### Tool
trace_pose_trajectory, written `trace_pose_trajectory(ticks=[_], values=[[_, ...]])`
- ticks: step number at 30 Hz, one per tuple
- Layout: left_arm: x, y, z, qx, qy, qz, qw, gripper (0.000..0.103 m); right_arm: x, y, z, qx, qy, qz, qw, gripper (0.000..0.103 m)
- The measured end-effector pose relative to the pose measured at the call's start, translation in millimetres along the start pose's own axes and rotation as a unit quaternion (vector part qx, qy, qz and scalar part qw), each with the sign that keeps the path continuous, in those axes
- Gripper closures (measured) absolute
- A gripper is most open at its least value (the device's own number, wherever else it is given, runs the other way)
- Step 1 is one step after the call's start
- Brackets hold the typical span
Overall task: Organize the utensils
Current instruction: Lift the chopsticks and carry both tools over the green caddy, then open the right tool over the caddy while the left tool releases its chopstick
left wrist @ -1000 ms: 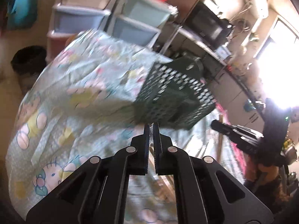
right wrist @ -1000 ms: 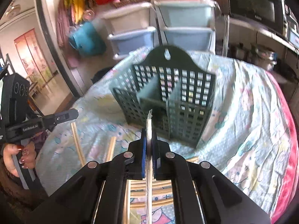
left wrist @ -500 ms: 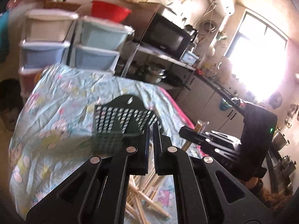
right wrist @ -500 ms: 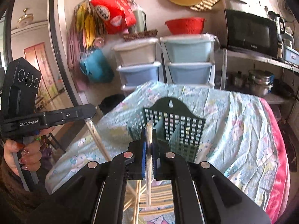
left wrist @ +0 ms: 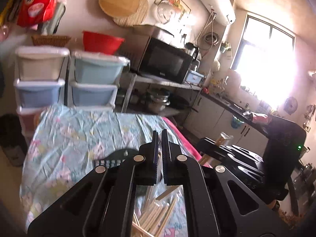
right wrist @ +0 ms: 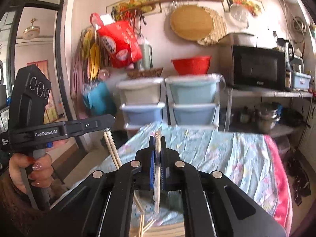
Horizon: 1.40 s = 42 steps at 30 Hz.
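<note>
Chopsticks were the job here, most lying in a loose pile (left wrist: 158, 215) on the near edge of the table (left wrist: 65, 138), which wore a pale blue cartoon-print cloth with a pink border along its right edge. Behind the far edge stood stacked plastic drawer bins (right wrist: 169, 102), a red bowl (right wrist: 190, 65) on top, a black microwave (right wrist: 258, 68) on a shelf to the right.

Dark green utensil basket (left wrist: 116, 157) sat mid-table, only its arched back and a strip of grid showing above the left gripper's body in the left wrist view; could not tell what was in it.

Right gripper (right wrist: 157, 138) was held above the near edge of the table, jaws clamped together on one wrapped pair of chopsticks (right wrist: 157, 177), which stood roughly upright between the pads, tip poking above the fingers, lower end hanging below them.

Left gripper (left wrist: 160, 133) was also up over the table, jaws closed. From the right wrist view, a wrapped pair (right wrist: 112, 148) hung slanting down from its fingertips, gripped at the top end. A hand (right wrist: 33, 171) with painted nails held that gripper's handle at the left.

In the left wrist view, the right gripper's wrapped pair (left wrist: 224, 138) stuck up above its black body.
</note>
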<state>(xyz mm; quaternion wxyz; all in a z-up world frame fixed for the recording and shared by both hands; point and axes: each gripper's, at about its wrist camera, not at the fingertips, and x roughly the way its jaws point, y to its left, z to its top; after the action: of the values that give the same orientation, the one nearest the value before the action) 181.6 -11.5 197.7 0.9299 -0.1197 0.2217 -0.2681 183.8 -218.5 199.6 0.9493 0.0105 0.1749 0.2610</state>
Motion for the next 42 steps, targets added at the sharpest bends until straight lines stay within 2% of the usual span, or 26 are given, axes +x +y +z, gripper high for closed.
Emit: trace_pose_trajectory(ticks=[9, 15, 20, 28, 42], values=[[-4, 10, 42, -0.004, -0.044, 0.032, 0.9985, 0.101, -4, -16, 38, 0.000, -0.049, -0.011, 0.999, 0.098], [1, 33, 51, -0.013, -0.065, 0.072, 0.9952, 0.101, 9, -30, 42, 0.012, -0.055, -0.018, 0.998, 0.098], [14, 55, 42, -0.030, -0.065, 0.087, 0.9936, 0.101, 34, -44, 33, 0.026, -0.035, -0.033, 0.999, 0.098], [39, 83, 17, -0.052, -0.043, 0.085, 0.9941, 0.101, 69, -62, 5, 0.048, 0.002, -0.048, 0.998, 0.098], [70, 98, -22, -0.066, -0.002, 0.076, 0.9949, 0.101, 94, -68, -26, 0.068, 0.040, -0.052, 0.996, 0.095]])
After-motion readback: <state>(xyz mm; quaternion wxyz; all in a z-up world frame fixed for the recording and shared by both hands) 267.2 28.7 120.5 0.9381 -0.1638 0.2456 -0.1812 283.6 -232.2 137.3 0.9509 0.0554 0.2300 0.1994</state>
